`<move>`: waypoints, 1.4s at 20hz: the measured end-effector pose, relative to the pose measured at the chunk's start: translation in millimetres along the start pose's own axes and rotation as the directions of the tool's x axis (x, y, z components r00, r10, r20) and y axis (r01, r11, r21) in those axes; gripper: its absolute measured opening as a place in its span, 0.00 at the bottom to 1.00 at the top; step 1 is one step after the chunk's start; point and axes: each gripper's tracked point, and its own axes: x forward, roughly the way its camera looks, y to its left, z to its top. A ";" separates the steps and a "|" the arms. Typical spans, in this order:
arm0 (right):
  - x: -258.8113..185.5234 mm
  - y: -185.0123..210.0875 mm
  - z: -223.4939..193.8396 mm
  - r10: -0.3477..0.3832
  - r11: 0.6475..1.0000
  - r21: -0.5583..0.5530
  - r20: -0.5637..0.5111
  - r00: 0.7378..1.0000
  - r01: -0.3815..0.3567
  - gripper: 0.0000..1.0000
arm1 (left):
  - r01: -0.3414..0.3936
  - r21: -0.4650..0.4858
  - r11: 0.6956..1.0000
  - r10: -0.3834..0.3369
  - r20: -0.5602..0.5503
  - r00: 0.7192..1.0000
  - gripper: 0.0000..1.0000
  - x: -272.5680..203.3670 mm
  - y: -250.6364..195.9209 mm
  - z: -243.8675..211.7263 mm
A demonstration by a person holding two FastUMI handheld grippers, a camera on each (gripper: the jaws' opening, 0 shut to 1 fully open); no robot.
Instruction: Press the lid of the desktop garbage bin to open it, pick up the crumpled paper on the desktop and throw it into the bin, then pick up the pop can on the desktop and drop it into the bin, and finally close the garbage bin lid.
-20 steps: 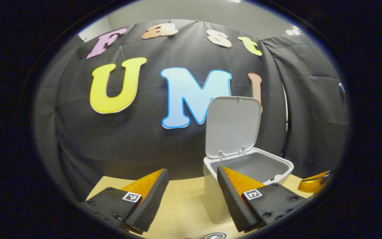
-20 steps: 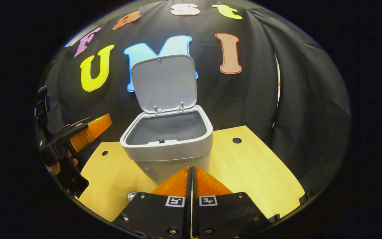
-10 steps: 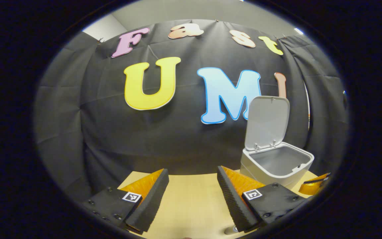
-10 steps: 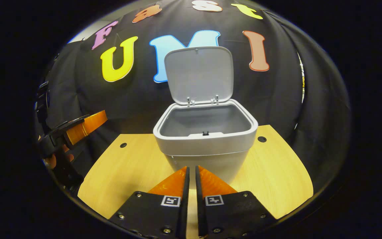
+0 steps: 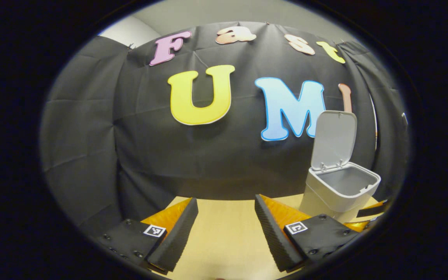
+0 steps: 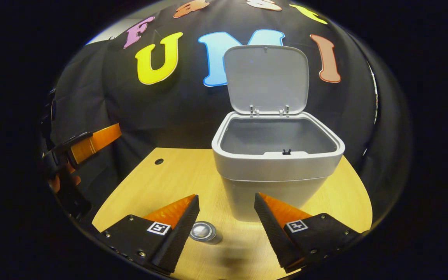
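Currently I am holding my right gripper (image 6: 226,212) with jaws spread wide, gripping nothing, above the pop can (image 6: 205,232) standing on the wooden desktop (image 6: 161,182) just before the garbage bin (image 6: 277,171), whose lid (image 6: 266,77) is standing upright. My left gripper (image 5: 226,216) is likewise gaping, empty, well left of the bin.

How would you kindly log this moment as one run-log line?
bin lid: open | pop can: on desk between right tool fingers, ungrasped | left tool: open, empty
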 end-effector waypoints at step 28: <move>52.8 58.1 -103.5 0.074 0.978 -0.166 -0.291 0.954 -0.127 0.99 | -0.212 -0.026 0.977 0.211 -0.036 0.977 0.96 -48.9 103.8 -16.6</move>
